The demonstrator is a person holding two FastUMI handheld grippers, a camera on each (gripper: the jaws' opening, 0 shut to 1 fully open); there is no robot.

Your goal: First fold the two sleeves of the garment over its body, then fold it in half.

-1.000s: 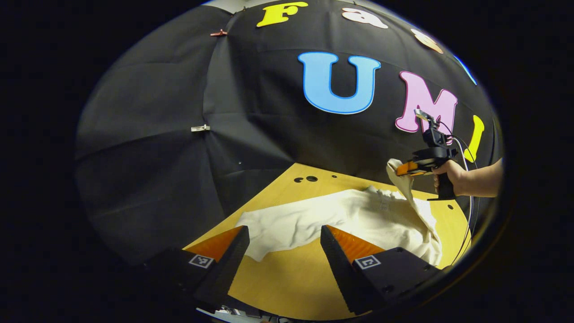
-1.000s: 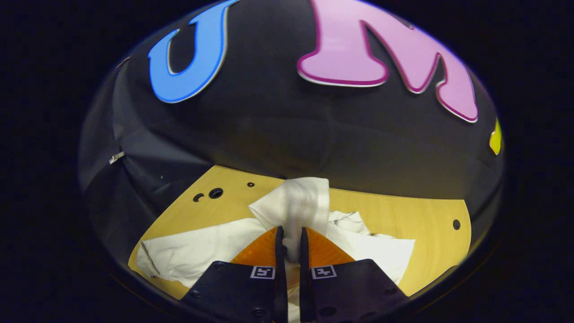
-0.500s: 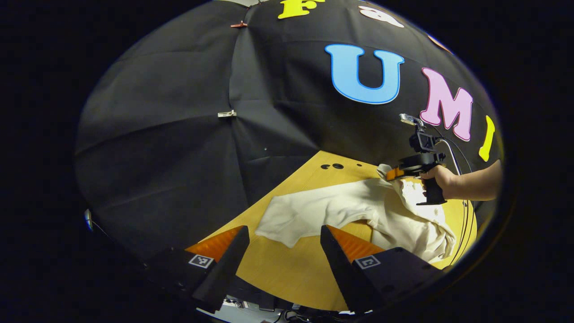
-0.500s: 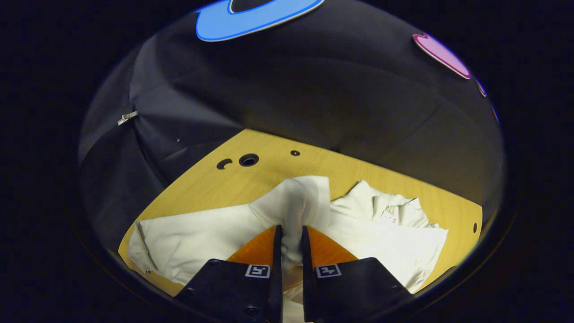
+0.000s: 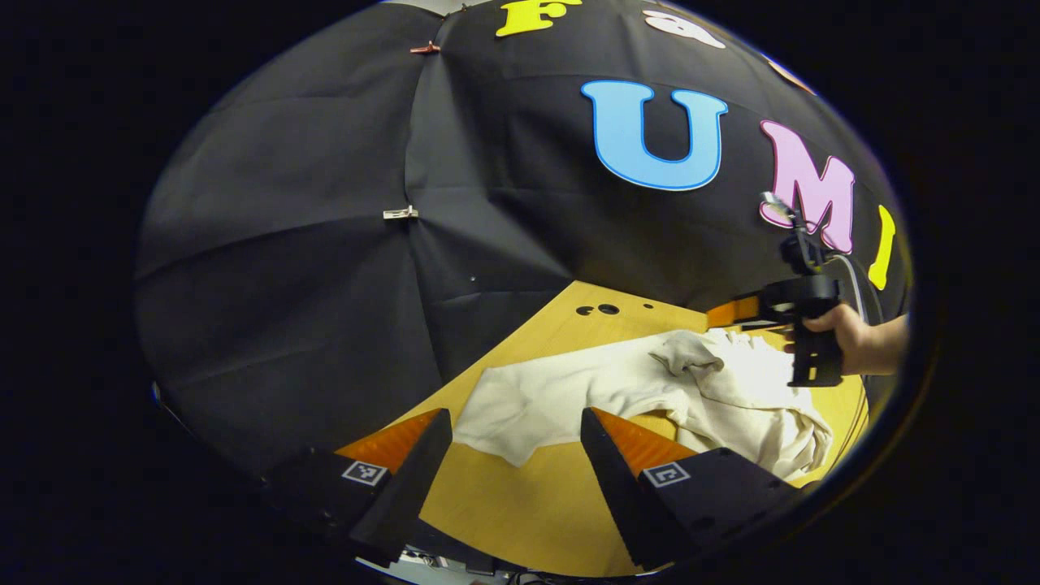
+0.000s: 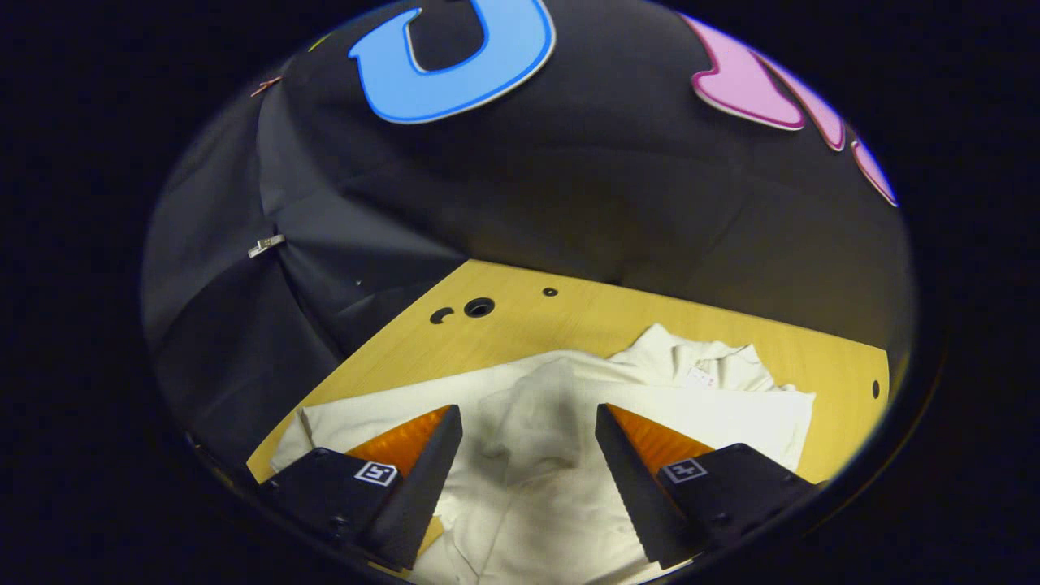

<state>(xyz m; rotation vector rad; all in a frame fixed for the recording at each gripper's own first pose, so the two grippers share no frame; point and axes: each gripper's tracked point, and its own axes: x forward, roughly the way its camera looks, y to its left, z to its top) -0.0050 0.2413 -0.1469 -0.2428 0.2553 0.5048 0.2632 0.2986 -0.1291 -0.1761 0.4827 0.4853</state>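
Observation:
A cream long-sleeved garment point(image 5: 601, 390) lies rumpled across the wooden table point(image 5: 528, 512). One sleeve point(image 5: 686, 353) rests bunched on top of its body. In the right gripper view that sleeve point(image 6: 540, 414) lies loose below and between my right gripper's point(image 6: 528, 422) open fingers, which do not touch it. The collar point(image 6: 699, 366) points to the back wall. My left gripper point(image 5: 516, 439) hangs open over the table's near edge, just short of the other sleeve's end point(image 5: 496, 414). In the left gripper view, a hand point(image 5: 849, 337) holds the right gripper point(image 5: 735, 313) above the garment's far side.
Small round holes point(image 6: 479, 307) mark the tabletop near its back left corner, and one more hole point(image 6: 875, 388) sits at the right. Black cloth walls close in behind and to the left of the table. Bare wood point(image 6: 650, 317) runs behind the collar.
My right gripper has opened and let go of the sleeve, which has dropped onto the garment's body. The gripper has drawn back and up a little. The left gripper has barely moved.

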